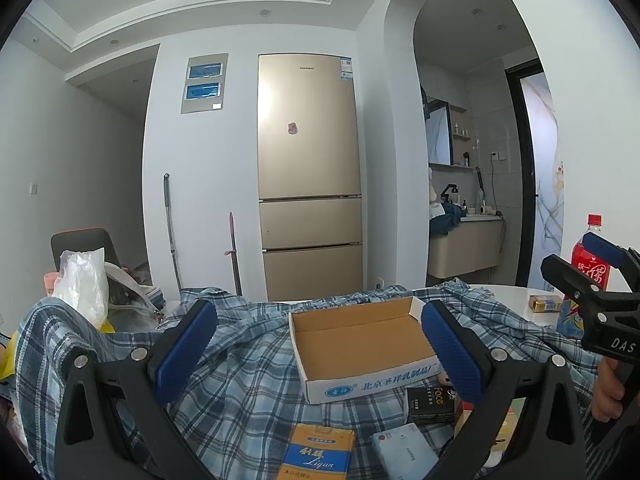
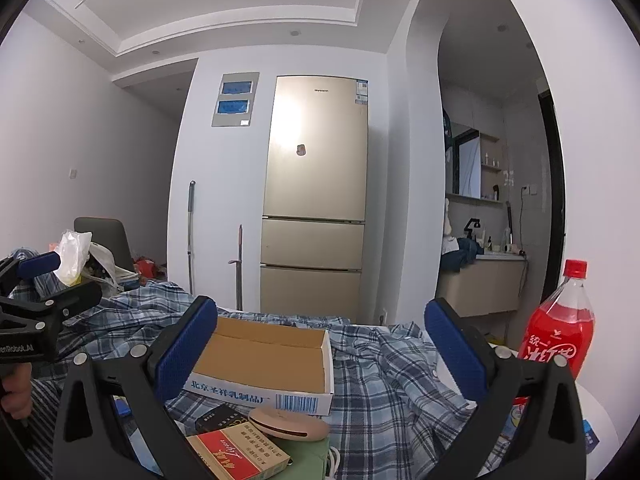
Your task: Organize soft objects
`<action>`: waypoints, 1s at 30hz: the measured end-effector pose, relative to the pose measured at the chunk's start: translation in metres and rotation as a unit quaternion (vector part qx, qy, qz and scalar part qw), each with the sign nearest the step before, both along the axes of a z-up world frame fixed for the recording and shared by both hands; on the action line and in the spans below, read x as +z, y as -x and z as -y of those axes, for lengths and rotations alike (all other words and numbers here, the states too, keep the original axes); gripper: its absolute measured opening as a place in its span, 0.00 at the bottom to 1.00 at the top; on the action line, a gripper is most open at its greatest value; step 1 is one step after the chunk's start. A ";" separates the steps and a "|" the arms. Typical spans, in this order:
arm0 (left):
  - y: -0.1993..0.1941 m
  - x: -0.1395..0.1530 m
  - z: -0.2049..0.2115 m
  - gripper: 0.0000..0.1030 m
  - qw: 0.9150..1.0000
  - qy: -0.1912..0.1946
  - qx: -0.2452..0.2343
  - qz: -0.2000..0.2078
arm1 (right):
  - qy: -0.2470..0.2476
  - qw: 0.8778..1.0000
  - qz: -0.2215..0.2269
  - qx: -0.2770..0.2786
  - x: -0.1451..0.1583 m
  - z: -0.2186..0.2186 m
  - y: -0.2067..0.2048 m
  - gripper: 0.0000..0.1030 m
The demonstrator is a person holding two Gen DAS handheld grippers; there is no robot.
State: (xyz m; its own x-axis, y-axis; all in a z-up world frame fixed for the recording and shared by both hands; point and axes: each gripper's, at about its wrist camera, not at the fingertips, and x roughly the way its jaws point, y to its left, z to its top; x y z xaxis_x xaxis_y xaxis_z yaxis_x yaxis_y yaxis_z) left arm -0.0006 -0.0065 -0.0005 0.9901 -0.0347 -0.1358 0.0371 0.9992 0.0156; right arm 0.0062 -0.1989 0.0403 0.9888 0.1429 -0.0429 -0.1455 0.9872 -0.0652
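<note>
While plaid shirt [image 1: 248,392] lies rumpled, unfolded across table [image 1: 516,300], task looks unstarted. Left gripper [image 1: 320,354] spread wide, empty; right gripper [image 2: 320,352] likewise. Cardboard tray [image 1: 360,332], small boxes sit on cloth; clearing, folding all remain.

White walls, recessed ceiling spotlights [image 1: 265,12]. Gold three-door fridge [image 1: 310,176] against far wall, grey panel [image 1: 204,84] to its left. Arched opening right onto tiled washroom: mirror [image 1: 439,134], vanity [image 1: 466,246]. Dark chair [image 1: 82,242] at left.
</note>
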 end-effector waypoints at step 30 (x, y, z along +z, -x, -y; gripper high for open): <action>-0.005 -0.001 -0.002 1.00 1.000 -0.002 0.006 0.000 | 0.013 1.000 0.003 0.001 -0.001 -0.007 0.003 1.00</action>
